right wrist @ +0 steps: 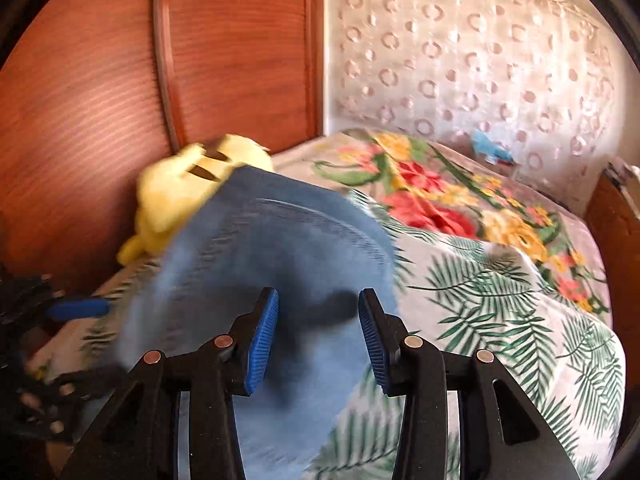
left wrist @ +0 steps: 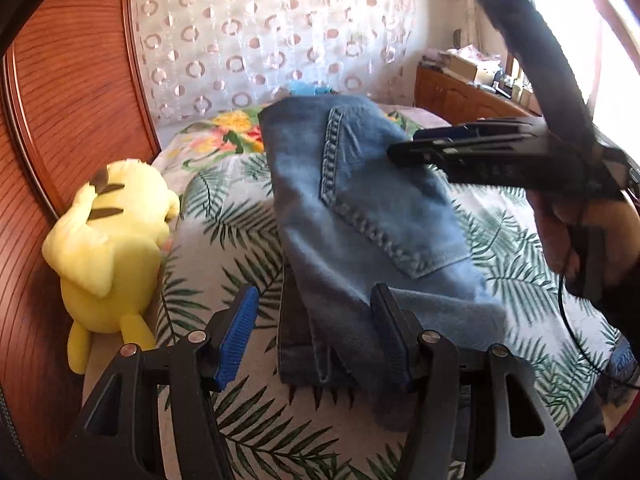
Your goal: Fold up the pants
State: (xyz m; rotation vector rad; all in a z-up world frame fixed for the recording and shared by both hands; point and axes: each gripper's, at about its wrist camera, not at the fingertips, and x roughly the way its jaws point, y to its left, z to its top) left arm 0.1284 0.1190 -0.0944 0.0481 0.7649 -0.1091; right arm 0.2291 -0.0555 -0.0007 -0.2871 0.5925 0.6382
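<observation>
1. Looking down from the left wrist view, the blue jeans (left wrist: 360, 216) lie in a folded stack on the leaf-print bedspread (left wrist: 224, 240), back pocket facing up, the stitched seams plain to see.

2. The left gripper (left wrist: 316, 340) stands about half open, and its blue pads (left wrist: 236, 340) straddle the near end of the stack. Nothing is pinched; the denim sits between and under the jaws, not pressed.

3. The right gripper (right wrist: 318, 336) hovers over the denim in its own view, jaws parted, with blurred blue fabric below and between them. No grip there either, as far as the blur lets me call it. From the left view the right gripper (left wrist: 404, 152) reaches in from the side over the far half of the jeans, a hand (left wrist: 576, 232) on its handle.

4. A yellow plush toy (left wrist: 108, 248) rests just beside the wooden headboard (left wrist: 72, 92), apart from the jeans and out of play.

5. Progress call: the main folds look done, since the pants form a compact bundle with layered edges showing at the near end.

6. What is left, by my reading: at most 1 tidy-up, squaring the near edges, which look uneven, or simply backing both claws away.
</observation>
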